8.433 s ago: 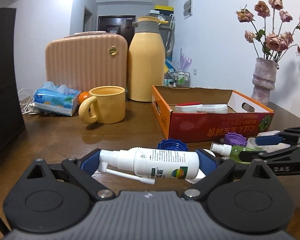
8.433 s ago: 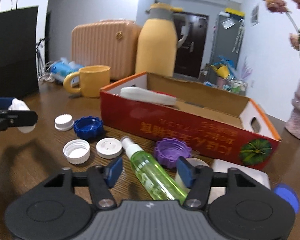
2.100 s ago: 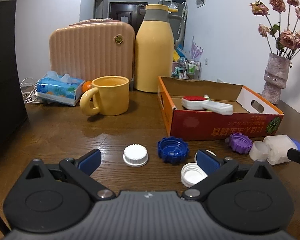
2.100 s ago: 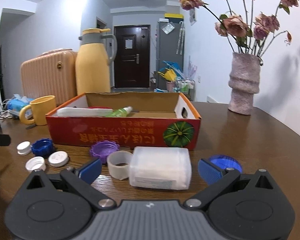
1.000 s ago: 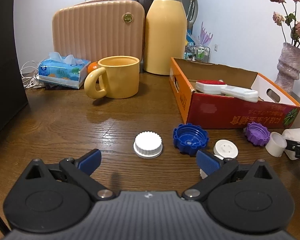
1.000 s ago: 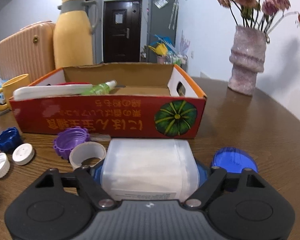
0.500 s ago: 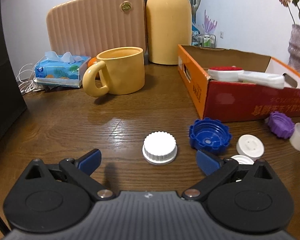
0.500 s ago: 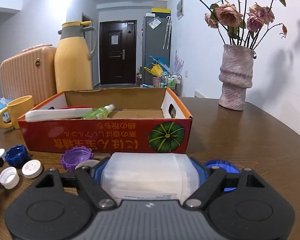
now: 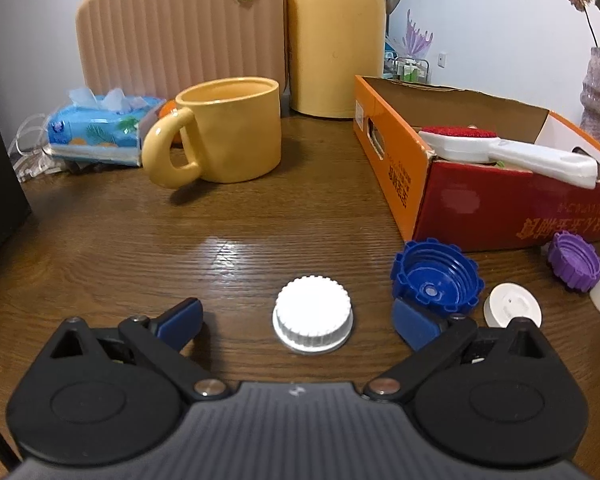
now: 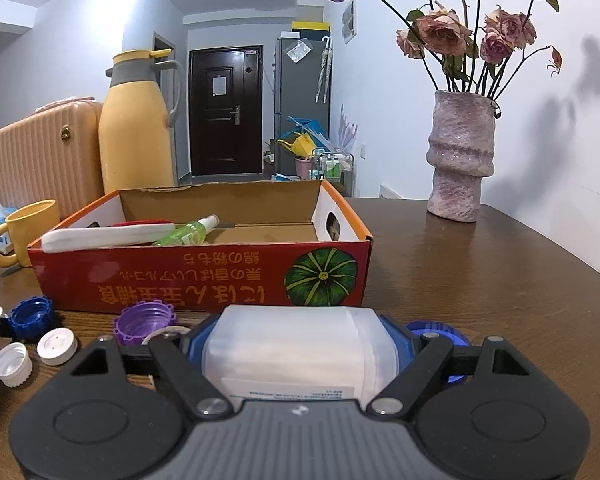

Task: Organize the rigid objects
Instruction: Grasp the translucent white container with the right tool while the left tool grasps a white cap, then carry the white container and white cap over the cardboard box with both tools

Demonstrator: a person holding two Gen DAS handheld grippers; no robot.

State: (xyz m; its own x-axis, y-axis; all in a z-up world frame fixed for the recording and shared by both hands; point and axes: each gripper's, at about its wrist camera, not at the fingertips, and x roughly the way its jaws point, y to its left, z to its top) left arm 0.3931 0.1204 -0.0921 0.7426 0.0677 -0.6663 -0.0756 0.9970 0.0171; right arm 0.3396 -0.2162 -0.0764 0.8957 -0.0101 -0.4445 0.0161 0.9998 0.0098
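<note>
Cardboard served as the landmark: the orange-and-red box (image 10: 204, 276) stood on the wooden table (image 9: 236, 236), and progress could be judged against it; inside it already lay a white brush with a red head (image 9: 500, 148) and a green spray bottle (image 10: 188, 232), so part of the sorting looked done. Outside the box, in front of its near wall, a good deal was left: a blue cap (image 9: 436, 278), a purple cap (image 9: 574, 254), a flat white lid (image 9: 512, 310), a ribbed white cap (image 9: 313, 317) further from the box, and an open white cap (image 10: 12, 364) seen in the right wrist view.

The right gripper (image 10: 300, 344) had its jaws closed on a translucent white container (image 10: 296, 350), held just short of the box's front wall and not yet over the rim; a blue lid (image 10: 440, 336) lay beside it. The left gripper (image 9: 296, 316) had its jaws spread wide, holding nothing, with the ribbed white cap between them and untouched. By my reckoning the job was under half finished.
</note>
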